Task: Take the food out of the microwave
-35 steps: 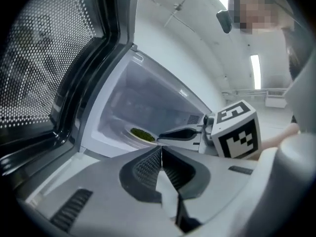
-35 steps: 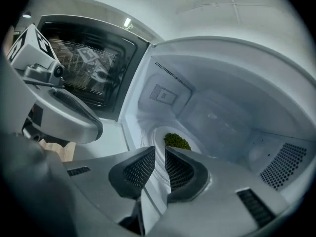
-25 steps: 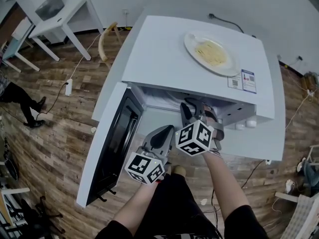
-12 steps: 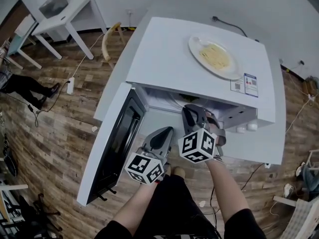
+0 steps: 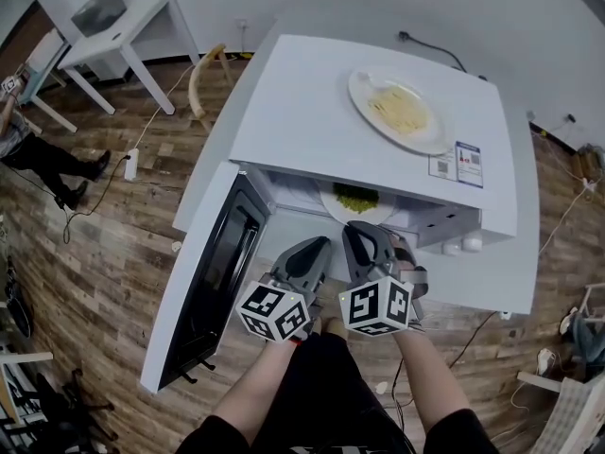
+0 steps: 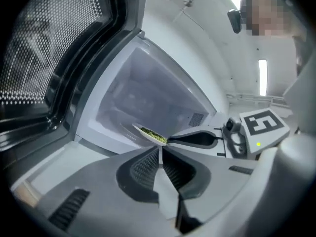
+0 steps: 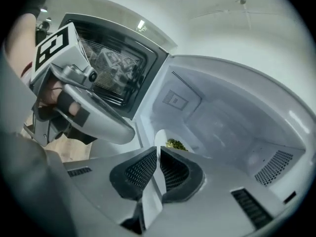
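Observation:
The white microwave [image 5: 321, 112] stands with its door [image 5: 213, 282] swung wide to the left. A white plate of green food [image 5: 355, 200] sits half out of the oven's mouth. My right gripper [image 5: 365, 233] is shut on that plate's near rim; in the right gripper view the rim [image 7: 159, 141] runs between the pads and the greens [image 7: 175, 144] lie just beyond. My left gripper [image 5: 318, 248] hovers beside it in front of the opening, shut and empty. From the left gripper [image 6: 161, 149] view the plate [image 6: 148, 133] tilts at the cavity's front edge.
A second plate with pale noodles [image 5: 399, 110] rests on top of the microwave, near a sticker [image 5: 460, 165]. A white table [image 5: 118, 26] and a chair [image 5: 203, 83] stand at the back left on the wooden floor. A person [image 5: 38, 154] sits far left.
My right gripper has drawn back toward me, and the plate of greens now shows at the oven's mouth. The left gripper has stayed in place.

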{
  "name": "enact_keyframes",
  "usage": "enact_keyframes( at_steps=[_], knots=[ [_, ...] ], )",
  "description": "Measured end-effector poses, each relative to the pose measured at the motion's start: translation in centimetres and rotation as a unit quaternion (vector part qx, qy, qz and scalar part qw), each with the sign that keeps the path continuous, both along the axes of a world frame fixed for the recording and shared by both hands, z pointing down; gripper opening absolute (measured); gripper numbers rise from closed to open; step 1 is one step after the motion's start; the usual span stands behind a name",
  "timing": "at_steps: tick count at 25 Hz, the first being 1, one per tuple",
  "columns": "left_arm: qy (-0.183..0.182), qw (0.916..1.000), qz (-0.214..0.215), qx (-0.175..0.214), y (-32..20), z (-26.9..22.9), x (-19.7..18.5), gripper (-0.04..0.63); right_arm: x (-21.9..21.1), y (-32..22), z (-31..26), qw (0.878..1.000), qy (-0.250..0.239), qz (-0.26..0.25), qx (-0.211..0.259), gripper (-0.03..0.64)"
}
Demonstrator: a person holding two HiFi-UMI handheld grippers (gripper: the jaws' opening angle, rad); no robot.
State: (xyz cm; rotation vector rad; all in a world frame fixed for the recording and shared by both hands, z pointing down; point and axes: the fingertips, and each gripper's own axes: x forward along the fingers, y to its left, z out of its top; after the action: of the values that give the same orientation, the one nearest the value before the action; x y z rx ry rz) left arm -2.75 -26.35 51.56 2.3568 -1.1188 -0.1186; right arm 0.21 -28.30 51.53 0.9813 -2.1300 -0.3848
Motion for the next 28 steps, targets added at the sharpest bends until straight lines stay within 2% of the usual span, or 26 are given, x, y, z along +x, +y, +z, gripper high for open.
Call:
enact_keyframes(
  at_steps=[3, 5, 6, 10, 14, 19, 23, 28],
  knots=[
    [0.044, 0.9987, -0.005, -0.024, -0.5, 0.0, 0.3, 0.027, 0.2, 0.6, 0.0, 1.0, -0.001, -0.005, 0.005, 0.043],
    [0.078, 0.9959, -0.005, -0.045, -0.8, 0.1, 0.7, 0.113, 0.4, 1.0, 0.1, 1.0, -0.001, -0.008, 0.008, 0.043],
    [0.095, 0.9939, -0.007, -0.056, -0.9, 0.1, 0.8, 0.114, 0.5, 1.2, 0.1, 1.0, -0.001, -0.01, 0.009, 0.043],
    [0.166, 0.9815, -0.023, -0.092, -1.6, 0.3, 0.9, 0.115, 0.8, 1.8, 0.0, 1.0, -0.008, -0.019, 0.013, 0.043],
    [0.225, 0.9663, -0.021, -0.123, -1.9, 0.6, 1.4, 0.115, 0.9, 2.5, -0.1, 0.999, -0.012, -0.036, 0.025, 0.04],
    [0.272, 0.9488, -0.028, -0.158, -2.0, 1.5, 1.9, 0.116, 1.4, 2.5, -0.1, 0.999, -0.02, -0.031, 0.021, 0.041],
    [0.285, 0.9431, -0.029, -0.168, -2.0, 1.7, 2.2, 0.116, 2.3, 2.8, 0.6, 0.999, -0.014, -0.024, 0.015, 0.043],
    [0.312, 0.9297, -0.027, -0.194, -2.2, 2.4, 3.2, 0.123, 3.8, 2.7, 1.0, 1.0, -0.014, 0.002, 0.016, 0.043]
  ],
)
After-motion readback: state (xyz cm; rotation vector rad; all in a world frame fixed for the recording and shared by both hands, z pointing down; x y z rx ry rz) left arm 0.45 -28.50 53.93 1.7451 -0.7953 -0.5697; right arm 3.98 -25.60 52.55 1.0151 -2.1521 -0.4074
